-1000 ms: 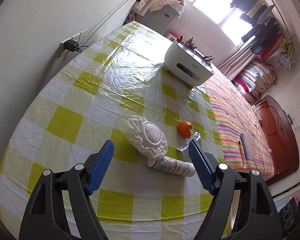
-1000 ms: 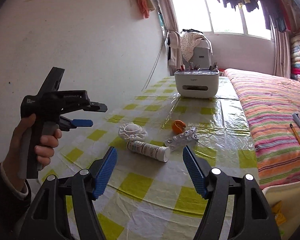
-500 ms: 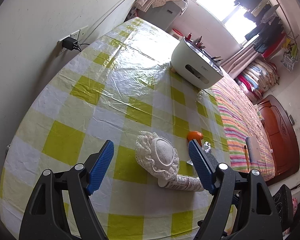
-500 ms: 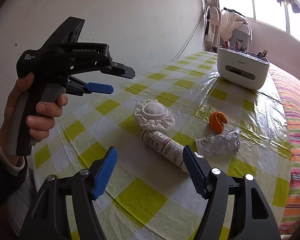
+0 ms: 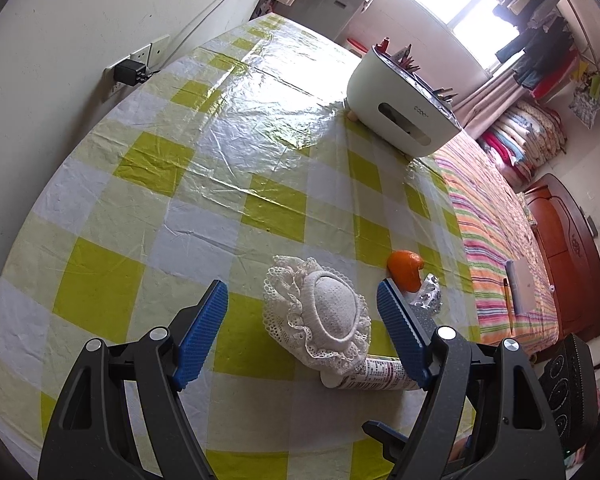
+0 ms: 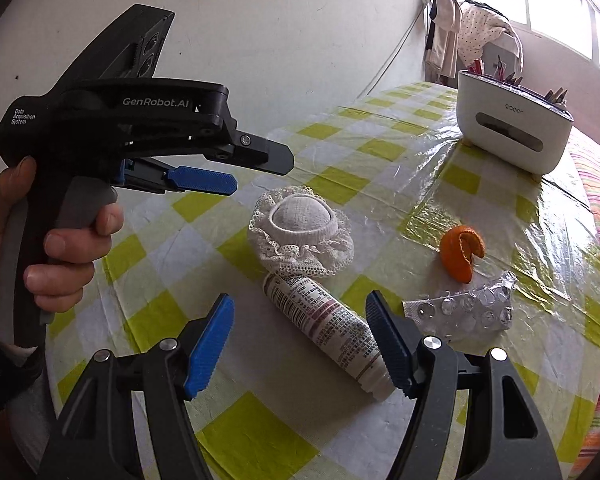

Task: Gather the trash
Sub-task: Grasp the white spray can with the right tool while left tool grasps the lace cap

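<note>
Reaching stage, by the look of it: nothing picked up yet, both tools closing on the litter lying on the checked tablecloth.

Left gripper: spread wide, holding nothing, hovering above the lace cap, which sits between the blue fingers and nearer the right one. Under the cap's near edge, a printed tube poking out toward the right finger. Just past the right fingertip, an orange peel and a crumpled blister pack.

Right gripper: also wide open and empty, with the tube slanting between the fingers, its near end touching or almost touching the right finger. Cap ahead of the fingertips, peel and blister pack off to the right of them.

Next, probably: lower onto one piece, squeeze shut, lift. Tube likely to roll; pack flat and slippery, so a low, square approach needed.

Against half a second ago: left tool nearer and lower, cap now larger between its fingers; right tool closer too, tube further in between the fingers.
</note>
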A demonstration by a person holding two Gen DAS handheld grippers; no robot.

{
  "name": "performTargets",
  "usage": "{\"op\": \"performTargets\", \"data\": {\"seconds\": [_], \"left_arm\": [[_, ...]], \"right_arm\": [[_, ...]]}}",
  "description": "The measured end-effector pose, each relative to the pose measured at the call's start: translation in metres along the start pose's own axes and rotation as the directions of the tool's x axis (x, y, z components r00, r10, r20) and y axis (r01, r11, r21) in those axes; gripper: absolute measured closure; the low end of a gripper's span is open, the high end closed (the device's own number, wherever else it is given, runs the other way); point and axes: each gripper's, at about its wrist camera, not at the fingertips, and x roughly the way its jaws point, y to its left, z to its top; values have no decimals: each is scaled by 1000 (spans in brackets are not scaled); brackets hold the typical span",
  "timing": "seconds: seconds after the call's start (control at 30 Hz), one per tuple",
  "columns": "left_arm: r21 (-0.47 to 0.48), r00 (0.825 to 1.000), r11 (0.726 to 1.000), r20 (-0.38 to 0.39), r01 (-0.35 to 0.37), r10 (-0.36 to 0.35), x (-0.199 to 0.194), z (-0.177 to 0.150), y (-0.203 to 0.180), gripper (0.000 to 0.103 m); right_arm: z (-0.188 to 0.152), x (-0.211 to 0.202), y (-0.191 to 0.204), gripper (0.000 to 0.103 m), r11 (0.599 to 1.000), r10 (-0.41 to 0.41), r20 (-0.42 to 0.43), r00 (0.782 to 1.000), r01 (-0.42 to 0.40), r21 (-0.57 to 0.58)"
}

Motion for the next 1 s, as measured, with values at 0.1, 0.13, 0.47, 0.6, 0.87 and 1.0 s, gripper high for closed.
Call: {"op": "performTargets", "data": {"seconds": [0.1,0.13,0.47,0.6,0.87,1.0], "left_arm": [[13,1000,1000,-4,-8,8,5,0,-3,27],[17,1000,1000,-4,-12,12,7,0,-4,27],[45,1000,999,-9,-20,20,16,1,-12,27],[46,1000,999,-10,-15,16,17,2,-12,27],[47,1000,999,-11,-14,14,18,3,-13,27],[44,1000,999,-13,-13,13,19,4,-13,27]], "right_arm": [[0,3,-3,37,1000,4,-7,1000,-4,3],[1,3,-3,37,1000,2,-7,1000,-2,4],[-2,9,-12,37,1000,6,-16,1000,-6,26],[-2,11,-13,37,999,16,-16,1000,-15,33],[1,17,-14,37,999,29,-33,999,-28,30],[2,20,-15,37,999,33,-39,999,-32,34]]}}
